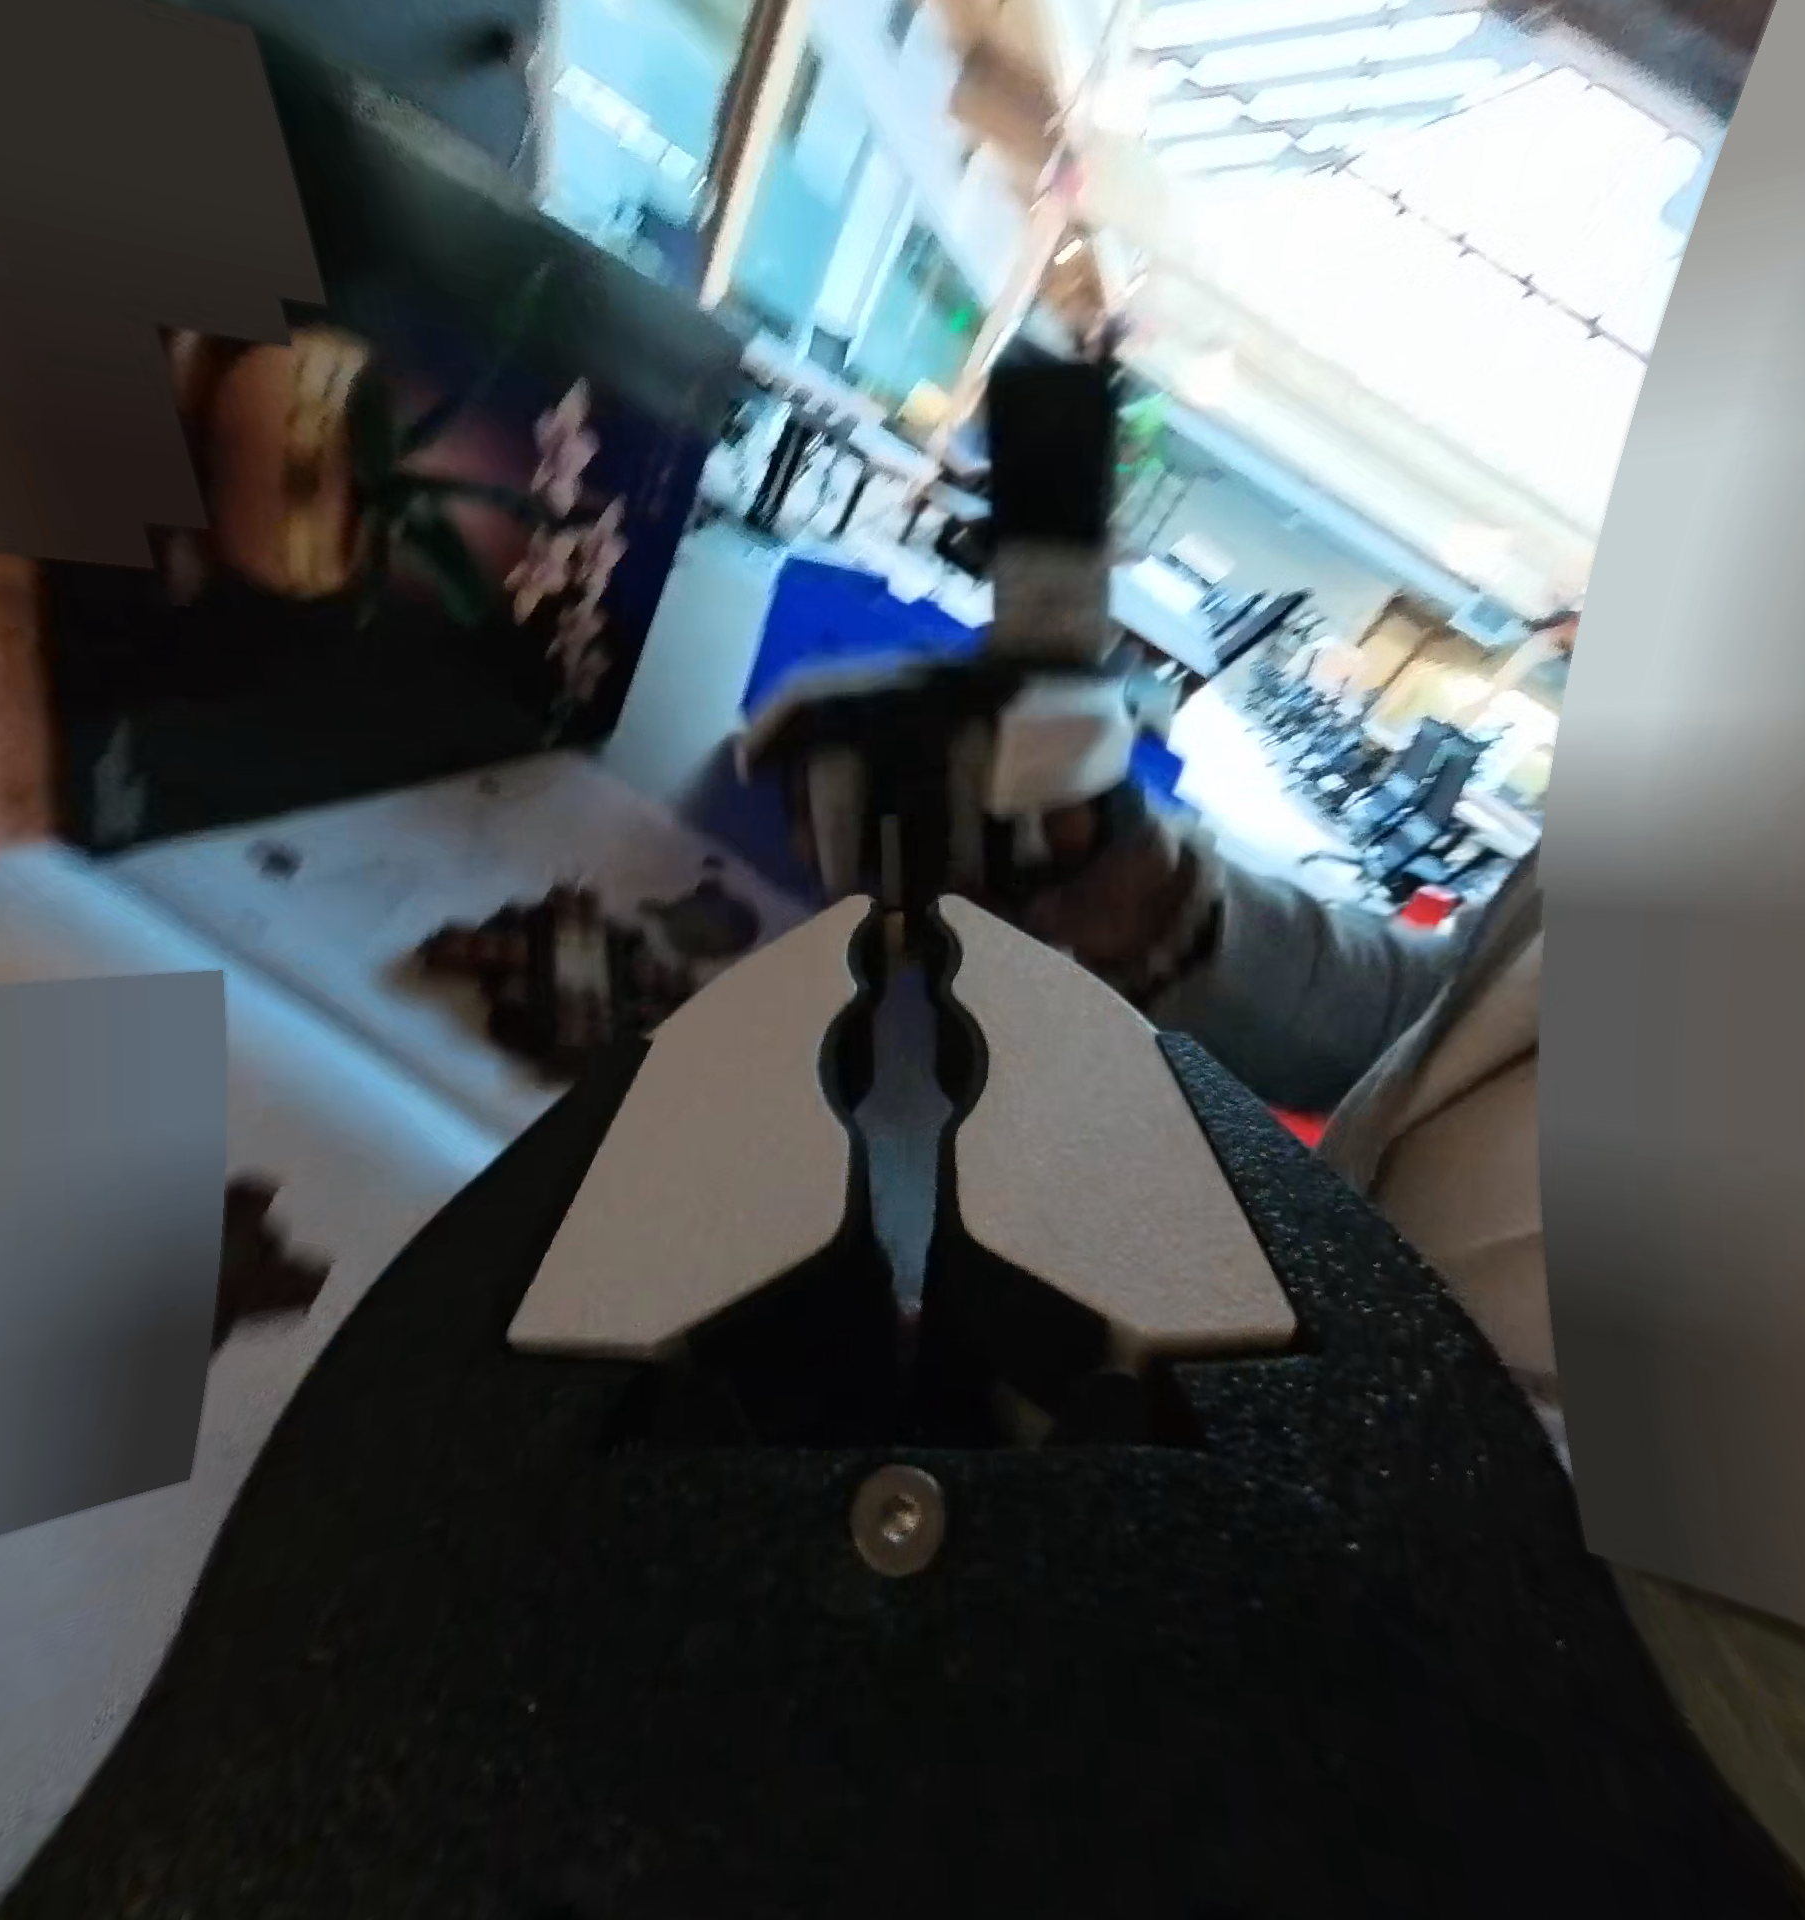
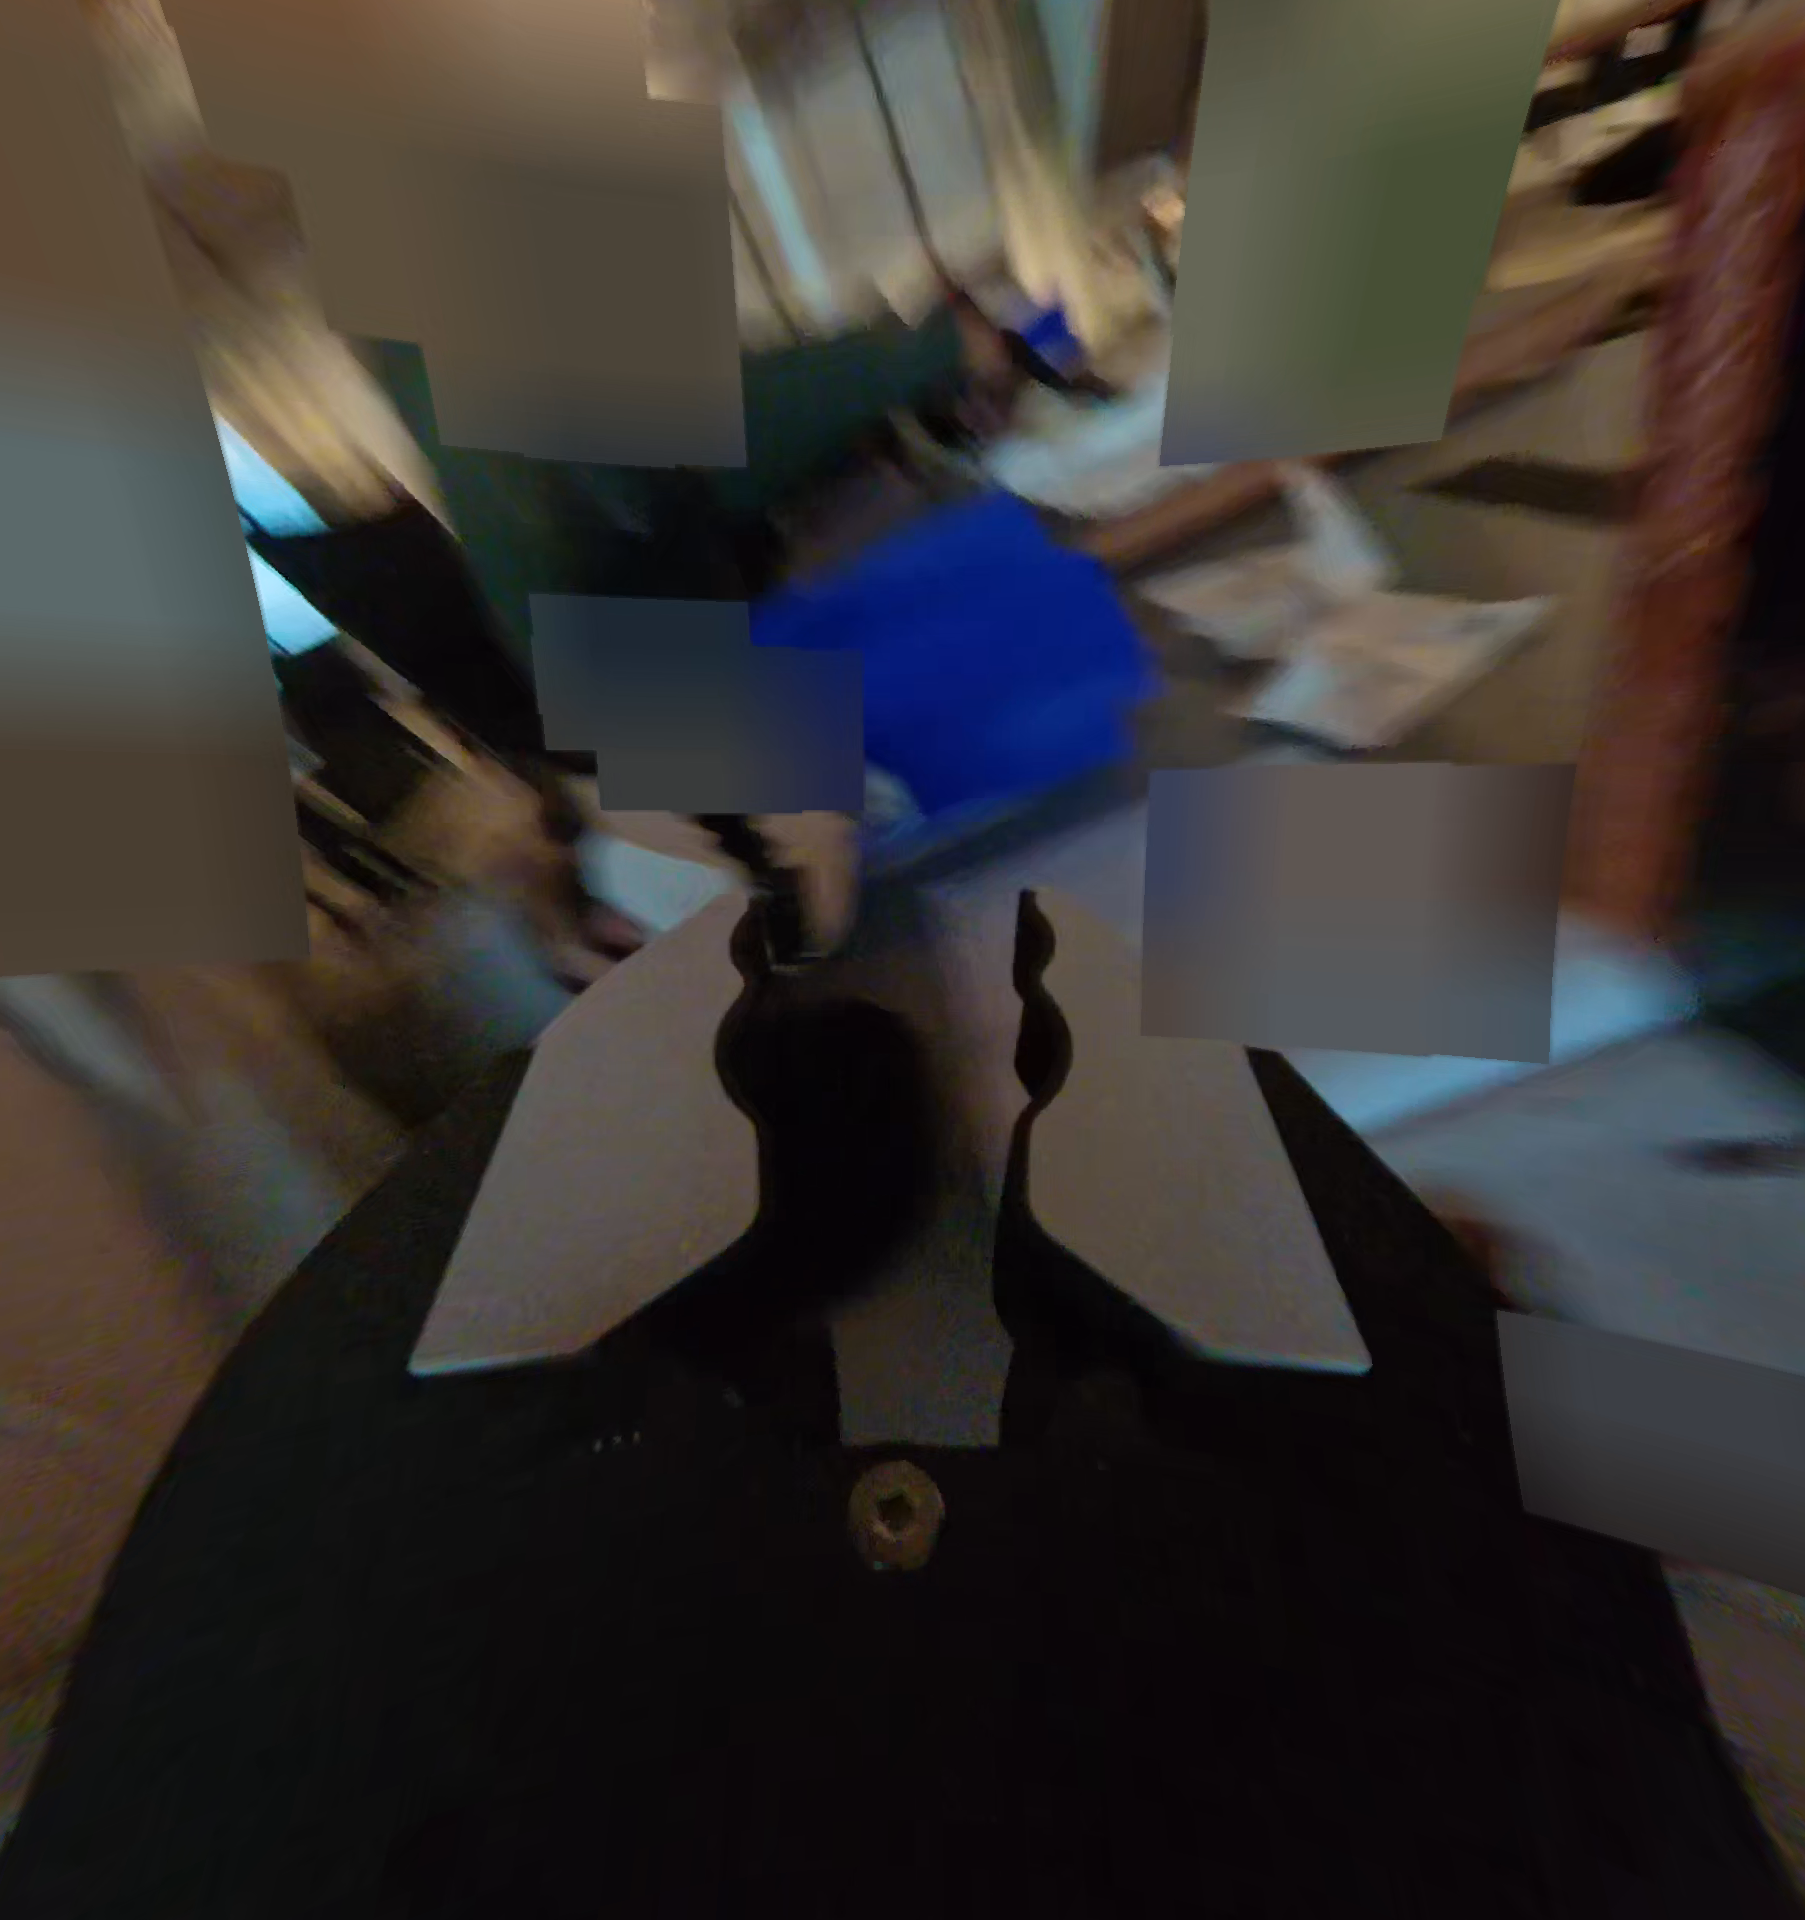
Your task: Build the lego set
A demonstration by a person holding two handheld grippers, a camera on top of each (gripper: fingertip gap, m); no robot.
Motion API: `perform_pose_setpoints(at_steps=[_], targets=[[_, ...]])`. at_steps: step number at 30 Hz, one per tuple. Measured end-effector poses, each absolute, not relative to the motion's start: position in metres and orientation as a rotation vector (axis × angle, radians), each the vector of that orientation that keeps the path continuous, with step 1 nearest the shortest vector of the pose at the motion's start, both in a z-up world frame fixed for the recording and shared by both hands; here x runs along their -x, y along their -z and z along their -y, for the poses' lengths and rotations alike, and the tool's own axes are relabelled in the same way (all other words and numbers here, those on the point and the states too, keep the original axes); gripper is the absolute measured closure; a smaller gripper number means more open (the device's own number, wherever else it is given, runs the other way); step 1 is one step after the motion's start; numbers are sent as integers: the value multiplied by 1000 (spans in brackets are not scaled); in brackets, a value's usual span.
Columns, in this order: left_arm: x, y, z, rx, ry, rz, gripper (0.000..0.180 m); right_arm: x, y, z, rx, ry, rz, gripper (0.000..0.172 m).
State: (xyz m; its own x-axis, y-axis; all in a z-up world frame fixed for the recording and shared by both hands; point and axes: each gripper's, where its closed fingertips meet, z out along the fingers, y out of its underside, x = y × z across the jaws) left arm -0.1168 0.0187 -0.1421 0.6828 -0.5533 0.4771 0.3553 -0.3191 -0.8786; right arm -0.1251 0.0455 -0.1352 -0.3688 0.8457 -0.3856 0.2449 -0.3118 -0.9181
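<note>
Above a white table (image 1: 378,914), our left gripper (image 1: 908,914) is nearly closed, perhaps on a thin strip; our right gripper (image 2: 893,935) gapes, blur hiding the rest.

I count two grippers: my left gripper (image 1: 906,914), its two grey fingers (image 1: 763,1122) nearly together with only a thin slit between them, and my right gripper (image 2: 893,925), its two grey fingers (image 2: 607,1174) standing well apart. Ahead of the left one I see one hand (image 1: 1095,873) in one grey sleeve (image 1: 1324,966), and one blue bin (image 2: 971,644) shows in both views. On the white table (image 1: 378,883) I make out one dark, blurred heap (image 1: 565,966), and behind it one dark poster (image 1: 358,582) with flowers; beyond that everything is too smeared to count.
</note>
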Motion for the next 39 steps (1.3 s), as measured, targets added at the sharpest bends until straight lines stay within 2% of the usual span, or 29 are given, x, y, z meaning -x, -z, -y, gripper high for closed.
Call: perform_pose_setpoints(at_steps=[4,8,15,22,25,29,34,39], targets=[[135,169,-4,1825,785,-99,174,162,149,-77,1346,-1140,1733,136],[144,182,7,1868,754,-27,174,211,198,-88,1467,-795,1952,160],[154,185,9,1832,790,32,174,262,253,-107,1576,-531,2091,156],[159,187,12,1829,800,2,174,270,266,-108,1643,-539,2107,154],[158,188,12,1827,818,-3,174,271,269,-108,1654,-569,2109,166],[156,187,12,1832,811,-18,174,261,258,-105,1636,-608,2091,166],[149,186,11,1862,841,-58,174,190,220,-89,1608,-714,2018,166],[130,183,3,1895,932,-139,174,100,239,-81,1747,-691,1946,166]])
